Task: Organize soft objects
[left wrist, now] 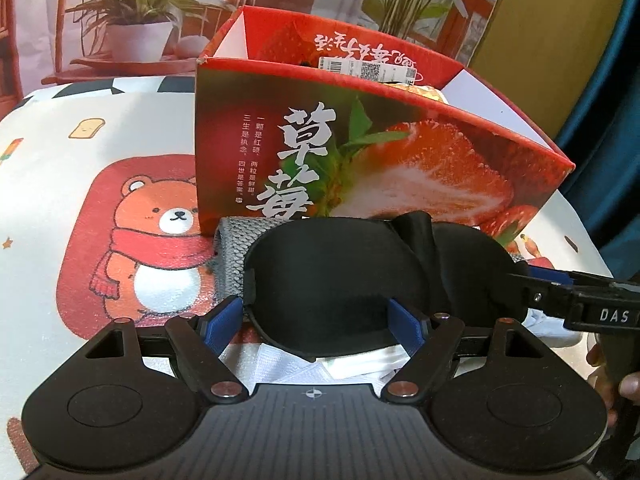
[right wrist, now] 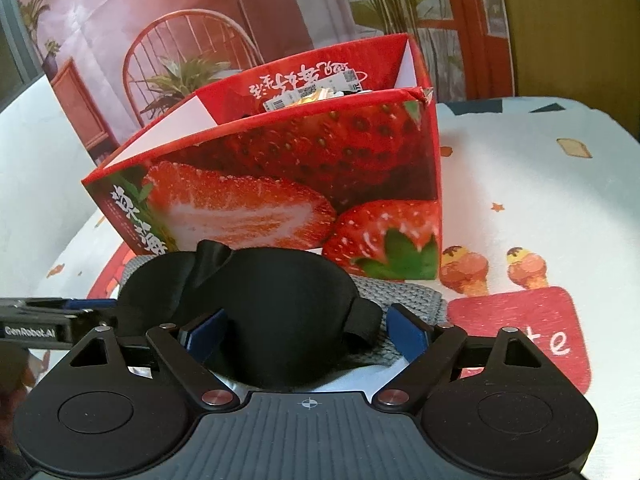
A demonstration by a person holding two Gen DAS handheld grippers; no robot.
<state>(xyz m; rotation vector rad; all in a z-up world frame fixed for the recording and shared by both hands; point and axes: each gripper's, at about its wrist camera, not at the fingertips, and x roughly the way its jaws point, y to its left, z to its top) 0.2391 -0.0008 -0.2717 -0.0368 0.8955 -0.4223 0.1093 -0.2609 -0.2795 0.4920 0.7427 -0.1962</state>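
Left wrist: strawberry box holds labelled packet.

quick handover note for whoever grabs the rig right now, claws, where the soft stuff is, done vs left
Left claw: open, fingers either side of one end of the black eye mask, not clamped.
Right claw: open, straddling the mask's other end, strap loop between its fingers.
Mask lies on a grey mesh cloth and white fabric, in front of the strawberry box on the printed tablecloth.
Done: some tagged items already sit in the box.
Left: close on the mask, probably move it to the box, then deal with the grey and white pieces.
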